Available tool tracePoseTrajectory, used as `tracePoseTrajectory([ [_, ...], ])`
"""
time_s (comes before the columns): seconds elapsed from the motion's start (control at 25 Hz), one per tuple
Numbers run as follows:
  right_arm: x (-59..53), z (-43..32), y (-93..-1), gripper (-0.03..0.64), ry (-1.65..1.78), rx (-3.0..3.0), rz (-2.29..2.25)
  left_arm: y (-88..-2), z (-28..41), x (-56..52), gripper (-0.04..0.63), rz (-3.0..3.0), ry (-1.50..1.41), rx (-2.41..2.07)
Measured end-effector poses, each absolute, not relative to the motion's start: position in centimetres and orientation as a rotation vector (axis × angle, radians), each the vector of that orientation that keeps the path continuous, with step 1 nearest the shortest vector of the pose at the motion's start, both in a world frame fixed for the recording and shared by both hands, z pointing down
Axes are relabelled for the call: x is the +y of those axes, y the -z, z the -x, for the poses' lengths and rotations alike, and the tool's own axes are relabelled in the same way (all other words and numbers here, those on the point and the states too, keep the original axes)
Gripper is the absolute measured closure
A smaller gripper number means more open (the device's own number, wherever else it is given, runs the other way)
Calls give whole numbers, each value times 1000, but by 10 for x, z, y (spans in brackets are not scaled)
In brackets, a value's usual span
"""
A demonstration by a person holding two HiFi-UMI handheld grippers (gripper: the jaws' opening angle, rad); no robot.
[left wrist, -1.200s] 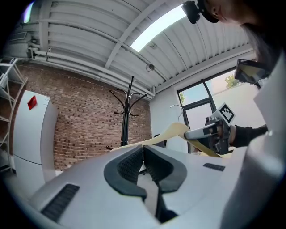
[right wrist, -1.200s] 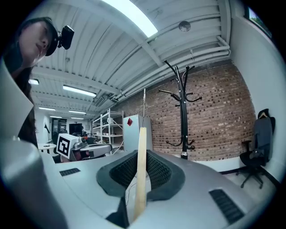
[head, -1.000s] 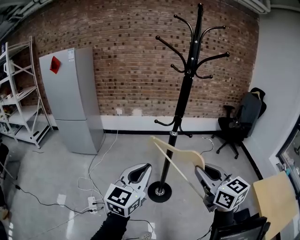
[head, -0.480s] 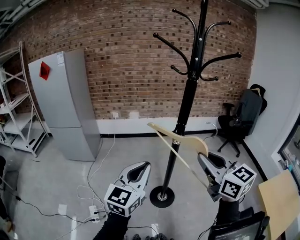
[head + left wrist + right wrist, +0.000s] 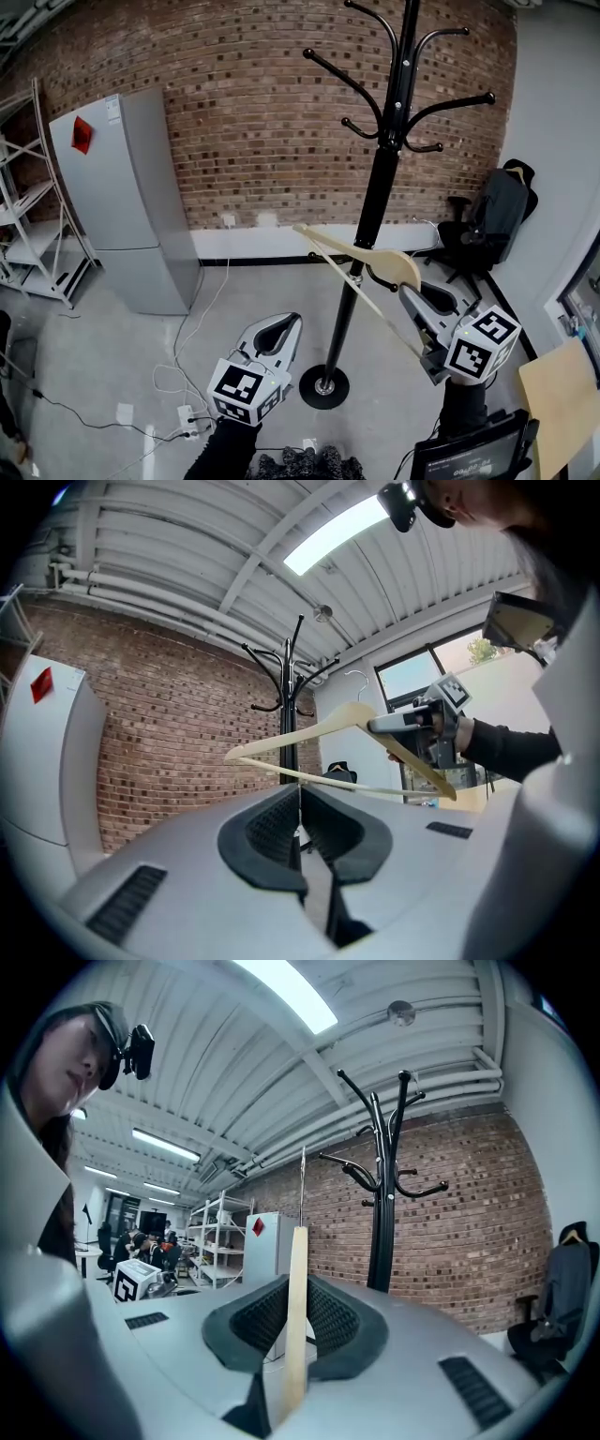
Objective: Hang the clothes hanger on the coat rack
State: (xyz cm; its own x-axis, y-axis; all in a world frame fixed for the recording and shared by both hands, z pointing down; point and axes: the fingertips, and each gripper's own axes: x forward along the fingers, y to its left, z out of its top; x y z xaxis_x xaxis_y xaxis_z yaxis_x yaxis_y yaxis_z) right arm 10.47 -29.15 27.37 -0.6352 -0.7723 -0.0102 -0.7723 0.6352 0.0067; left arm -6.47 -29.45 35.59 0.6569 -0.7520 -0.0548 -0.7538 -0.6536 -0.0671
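A black coat rack (image 5: 375, 206) with curved hooks stands on a round base in front of the brick wall. My right gripper (image 5: 411, 294) is shut on one arm of a pale wooden hanger (image 5: 375, 260). The hanger is tilted and its far end crosses the rack's pole, well below the hooks. In the right gripper view the hanger (image 5: 297, 1316) stands upright between the pads of the right gripper (image 5: 295, 1288), its wire hook pointing up, left of the coat rack (image 5: 384, 1204). My left gripper (image 5: 284, 325) is low at the left, shut and empty. The left gripper view shows the left gripper (image 5: 298, 803), the hanger (image 5: 319, 738) and the rack (image 5: 291, 696).
A grey fridge (image 5: 131, 197) and metal shelving (image 5: 28, 225) stand at the left. An office chair with a dark jacket (image 5: 487, 234) is at the right wall. Cables and a power strip (image 5: 187, 422) lie on the floor. A tan board (image 5: 562, 394) leans at the lower right.
The right gripper has lifted the hanger up and a little right, toward the rack's pole. The rack now sits higher in the head view. The left gripper has hardly moved.
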Motion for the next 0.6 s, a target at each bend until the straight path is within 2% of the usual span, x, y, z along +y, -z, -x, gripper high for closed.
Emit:
tracePoseTrajectory([
  [0.6,-390,-126,-244,555,14,2877,1194,-311,25,-377,580,2657,-56,1301],
])
